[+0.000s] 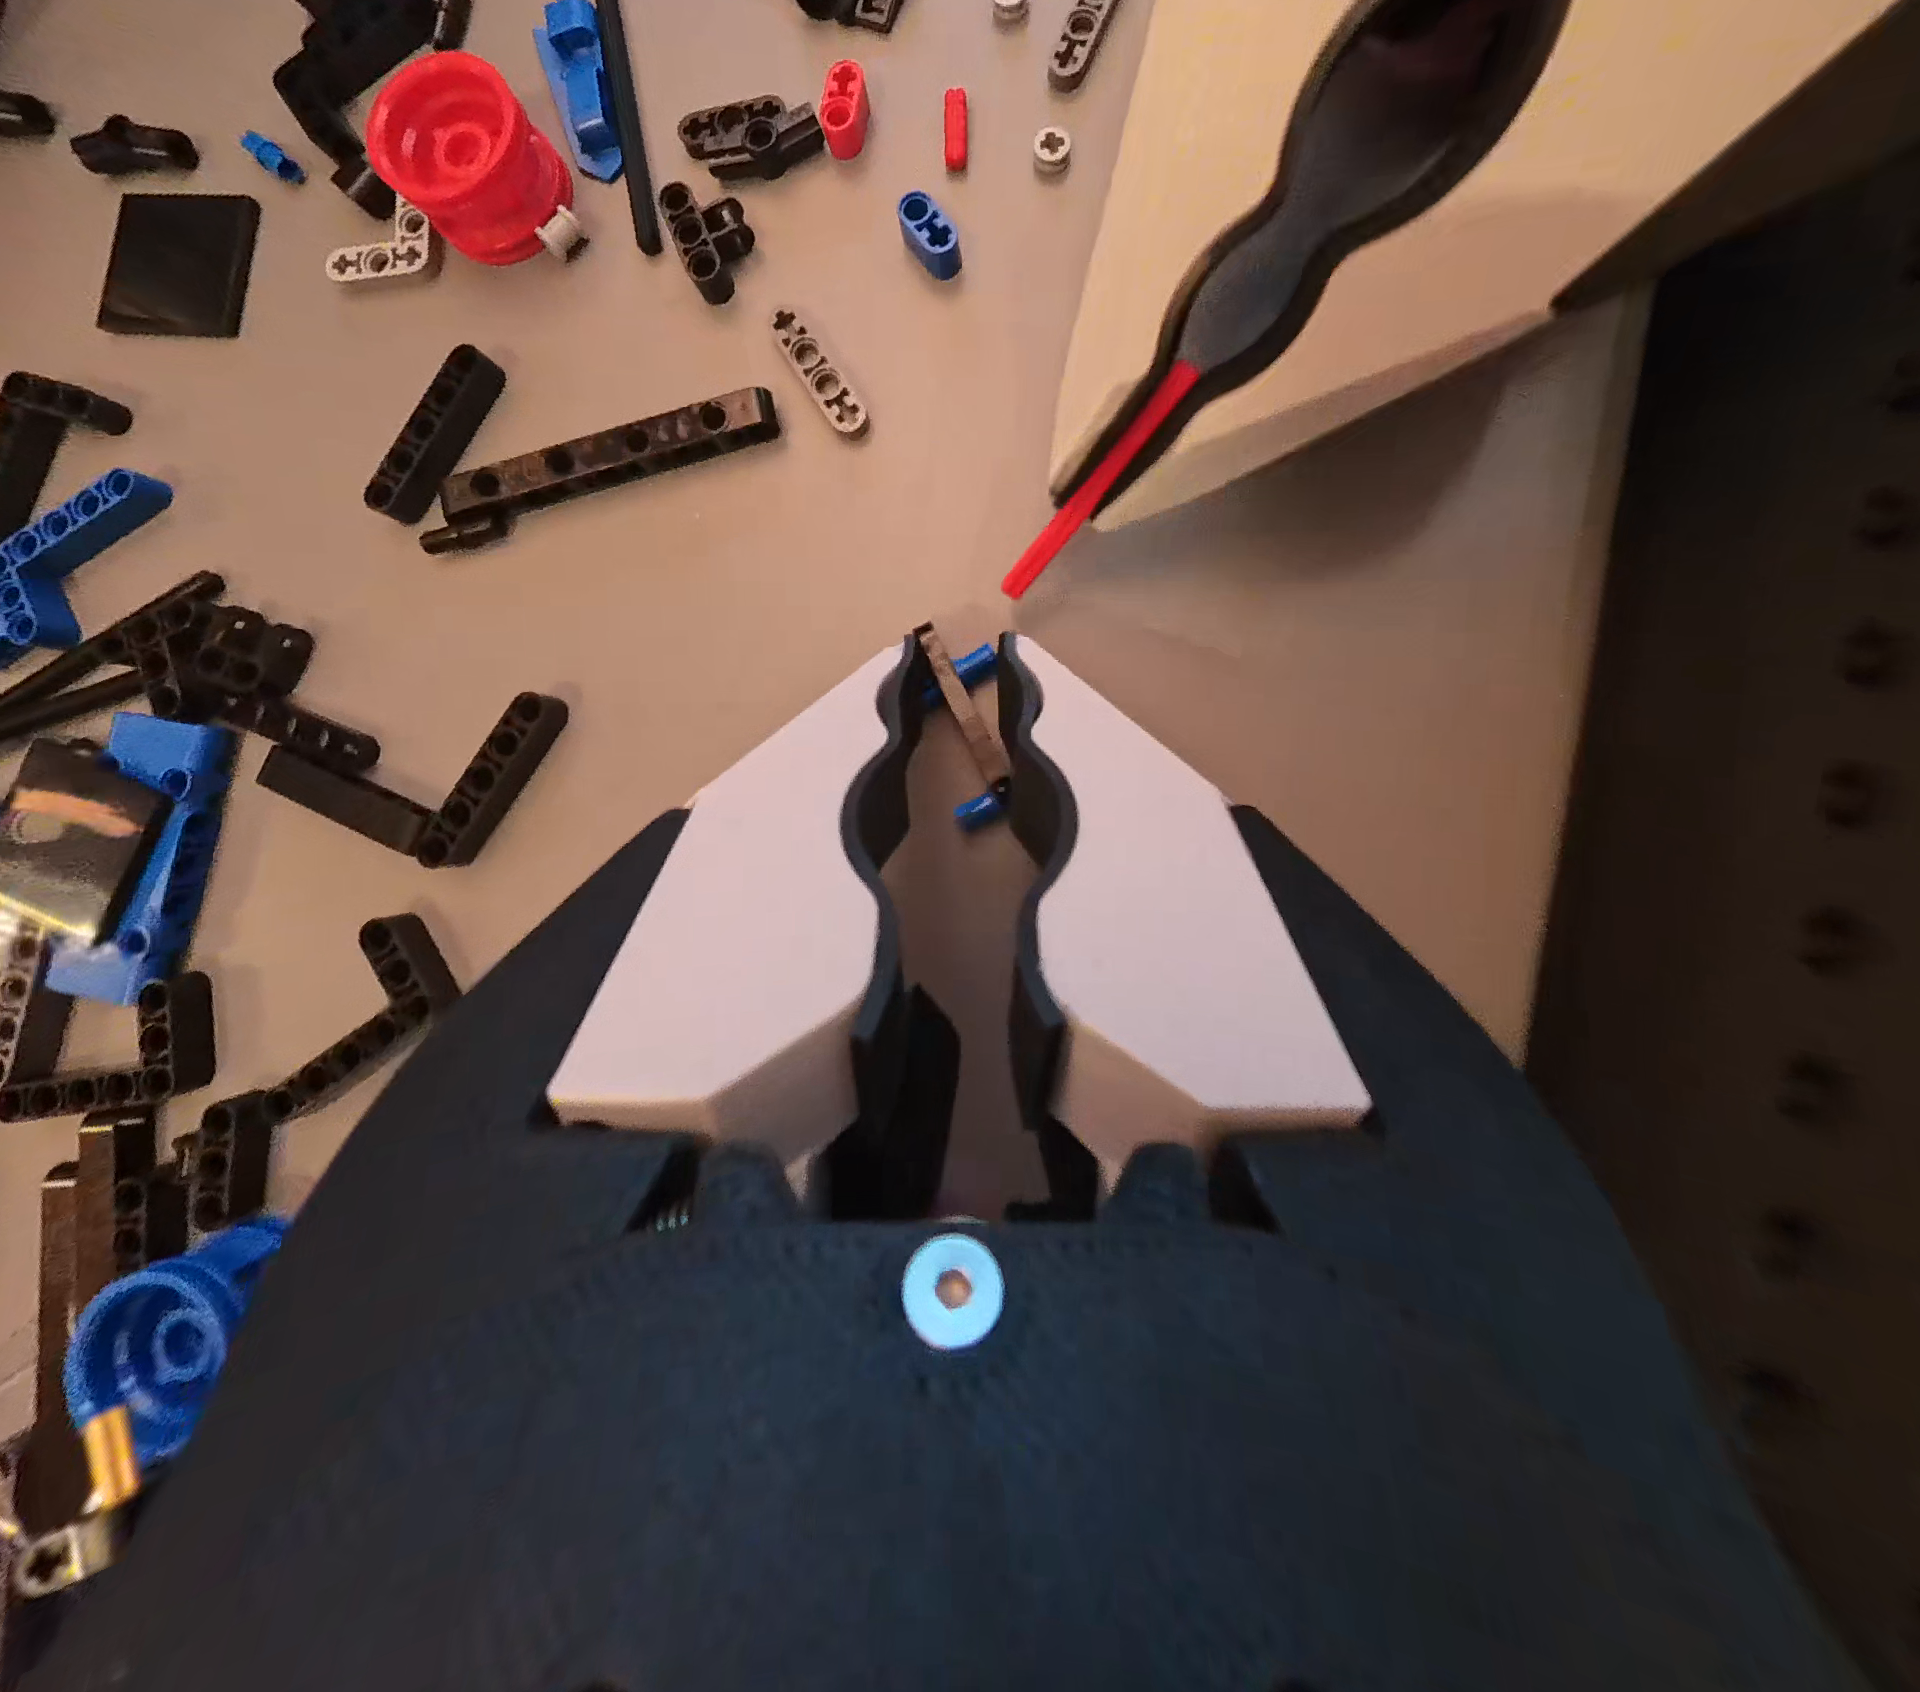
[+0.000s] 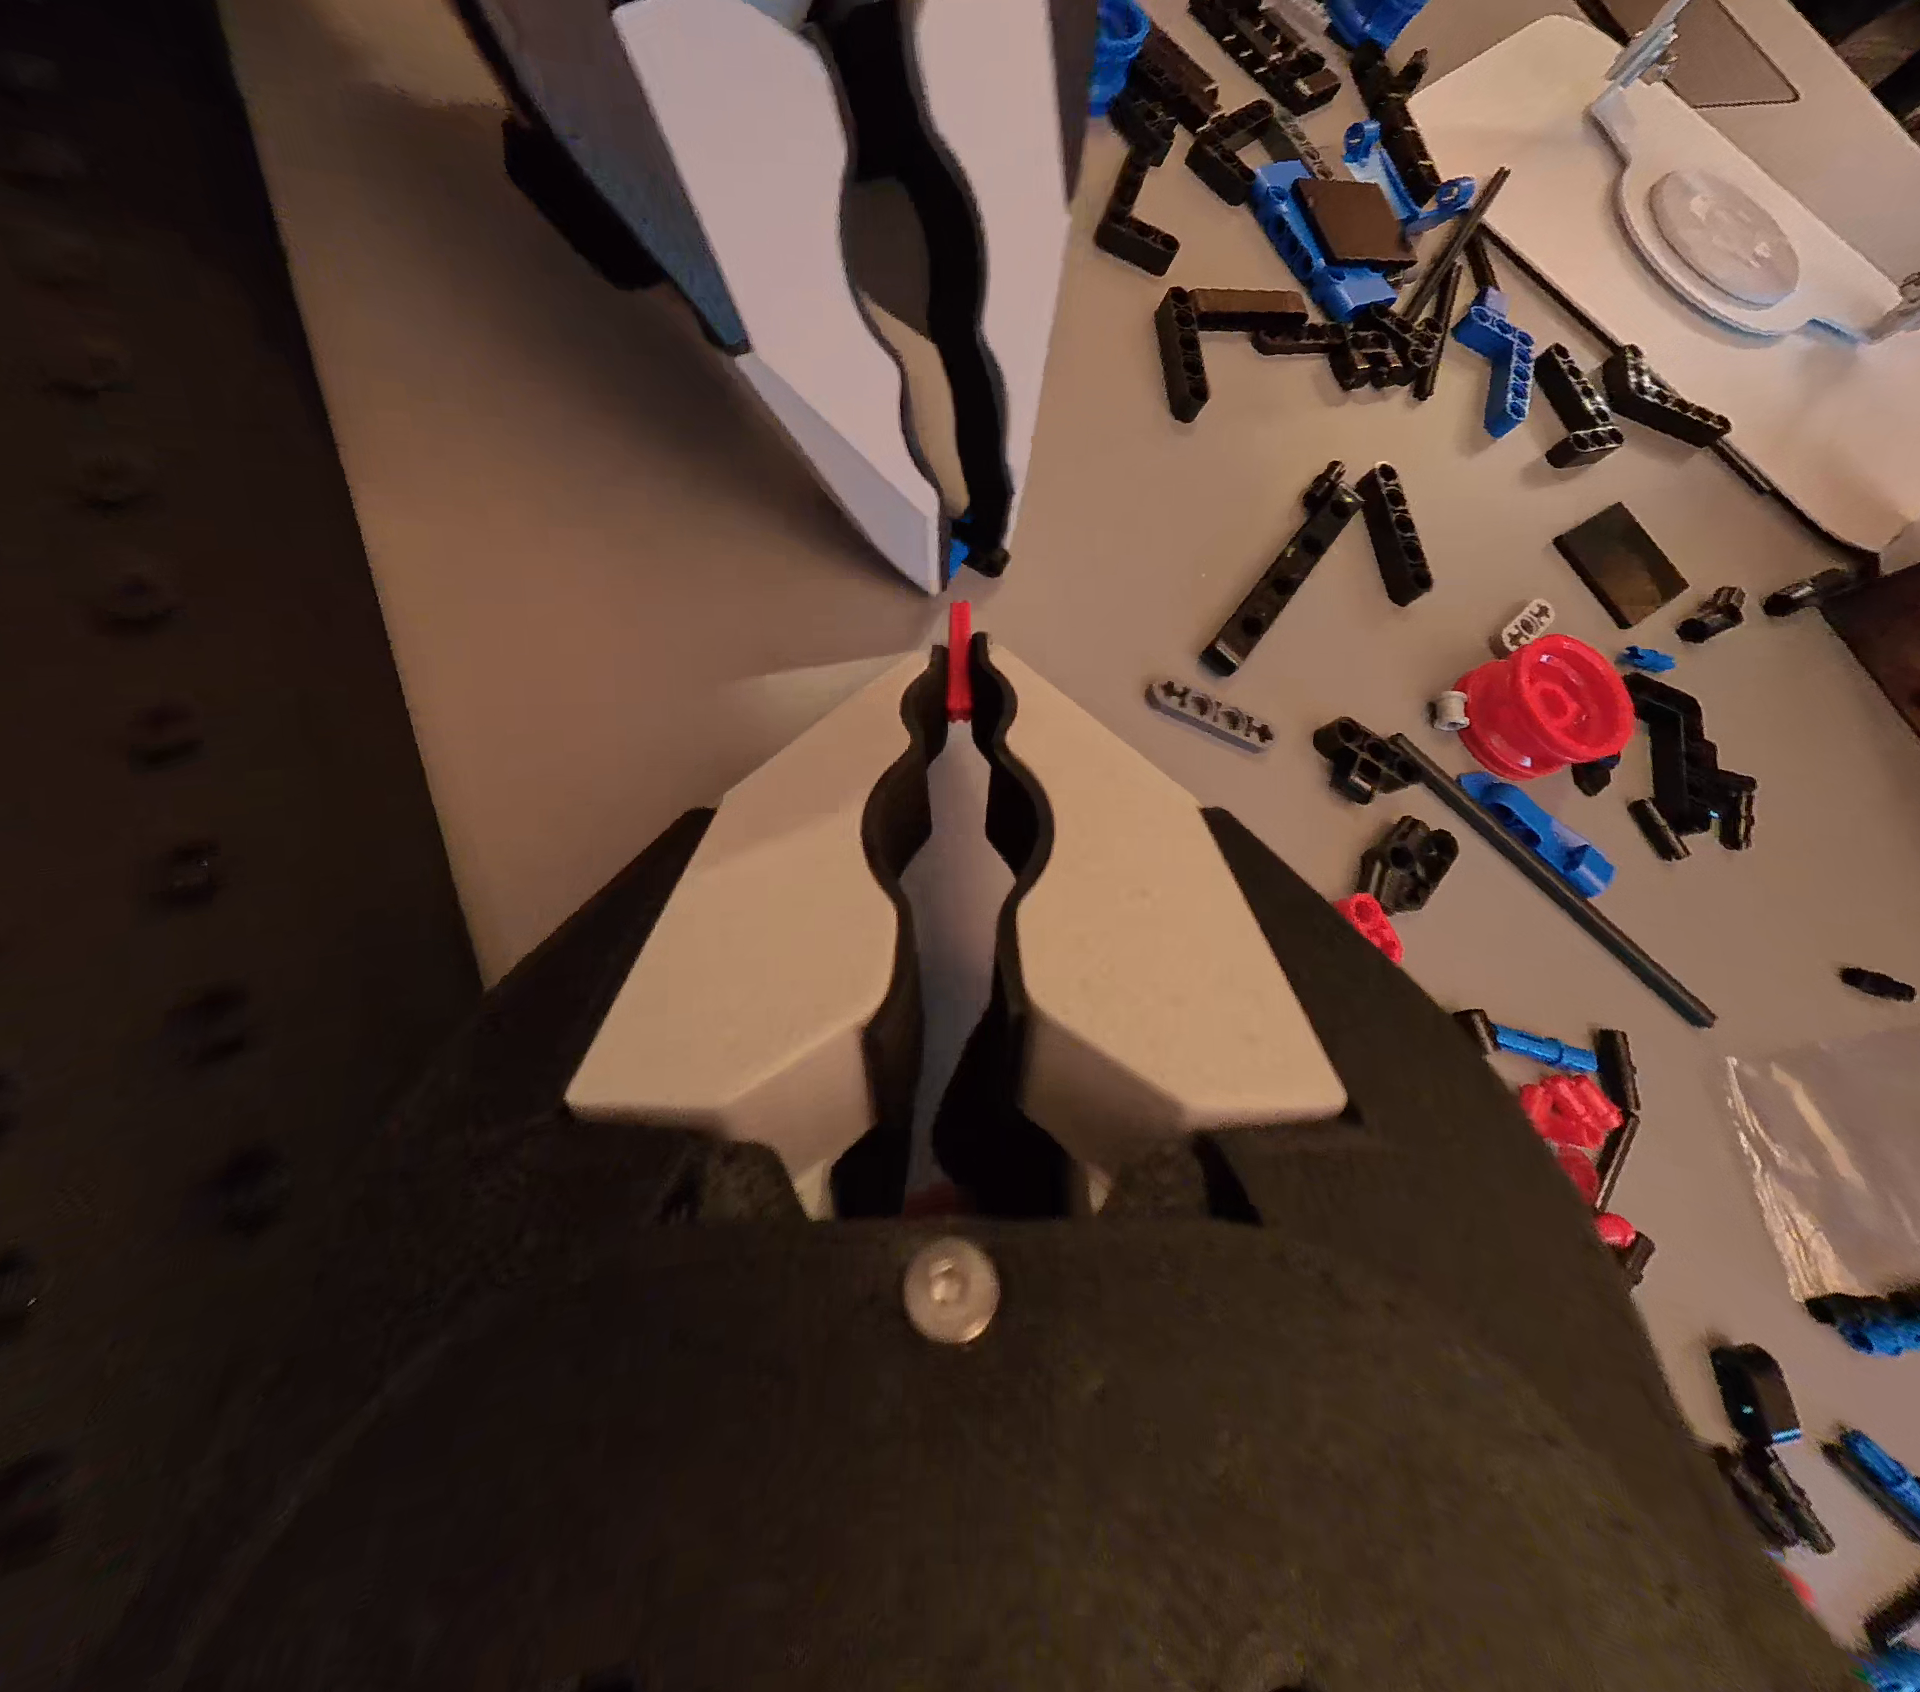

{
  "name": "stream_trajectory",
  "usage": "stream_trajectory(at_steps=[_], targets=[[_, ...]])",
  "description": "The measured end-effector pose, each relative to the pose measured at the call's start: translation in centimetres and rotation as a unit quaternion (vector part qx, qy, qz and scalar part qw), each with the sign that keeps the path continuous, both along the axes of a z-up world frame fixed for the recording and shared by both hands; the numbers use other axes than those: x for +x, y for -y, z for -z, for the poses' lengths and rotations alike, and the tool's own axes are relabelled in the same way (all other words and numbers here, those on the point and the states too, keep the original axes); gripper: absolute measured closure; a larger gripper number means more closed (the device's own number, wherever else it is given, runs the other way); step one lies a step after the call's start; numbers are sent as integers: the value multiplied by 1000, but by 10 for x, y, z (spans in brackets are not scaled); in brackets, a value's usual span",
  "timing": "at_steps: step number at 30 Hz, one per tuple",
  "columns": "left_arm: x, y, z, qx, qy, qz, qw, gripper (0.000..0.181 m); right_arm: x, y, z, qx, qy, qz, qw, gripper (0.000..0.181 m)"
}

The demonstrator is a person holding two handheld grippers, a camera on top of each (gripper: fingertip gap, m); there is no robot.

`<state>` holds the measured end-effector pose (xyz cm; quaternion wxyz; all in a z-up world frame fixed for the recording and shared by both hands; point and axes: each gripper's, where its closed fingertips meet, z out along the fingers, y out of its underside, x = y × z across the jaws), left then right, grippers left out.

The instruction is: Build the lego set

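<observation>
My left gripper [image 1: 961, 650] is shut on a thin dark beam [image 1: 961, 707] with blue pins [image 1: 977, 663] through it, held above the beige table [image 1: 727, 582]. My right gripper [image 2: 961, 655] is shut on a red axle [image 2: 958, 660]. In the left wrist view the right gripper [image 1: 1101, 499] comes in from the upper right, and its red axle [image 1: 1091, 489] points down at the beam, a short gap away. In the right wrist view the left gripper [image 2: 961, 546] hangs from the top with the blue pin [image 2: 958, 546] just above the axle tip.
Loose black, blue and red pieces are scattered over the table, with a red wheel hub [image 1: 462, 156], a long black beam [image 1: 613, 463] and a blue wheel hub [image 1: 156, 1341] among them. A white stand base [image 2: 1704, 240] sits at the far right. A dark perforated surface [image 1: 1766, 915] borders the table. The tips of both grippers are at nearly the same place.
</observation>
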<state>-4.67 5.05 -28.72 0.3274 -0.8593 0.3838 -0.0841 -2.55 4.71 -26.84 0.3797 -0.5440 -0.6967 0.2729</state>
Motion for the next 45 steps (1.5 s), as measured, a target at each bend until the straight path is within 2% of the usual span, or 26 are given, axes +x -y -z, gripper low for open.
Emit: stream_trajectory(at_steps=[2, 7, 13, 18, 31, 38, 45], targets=[[2, 2, -4, 7, 34, -14, 999, 170, 1, -3, -8, -12, -22, 8, 1000, 181], [17, 4, -40, 51, 198, -45, 978, 170, 2, -3, -32, -29, -85, 10, 996, 180], [20, 1, -56, 71, 255, -69, 962, 170, 1, -3, -40, -11, -103, 14, 995, 180], [15, -4, -59, 91, 259, -93, 957, 170, 3, -4, -50, -8, -127, 18, 992, 180], [21, -7, -70, 120, 280, -94, 948, 171, 5, -7, -58, 10, -146, 32, 989, 180], [21, -12, -82, 210, 210, -97, 950, 171, 5, -12, -71, -78, -187, 57, 978, 180], [22, -20, -105, 291, 179, -119, 932, 171, 5, -19, -93, -206, -259, 88, 939, 181]])
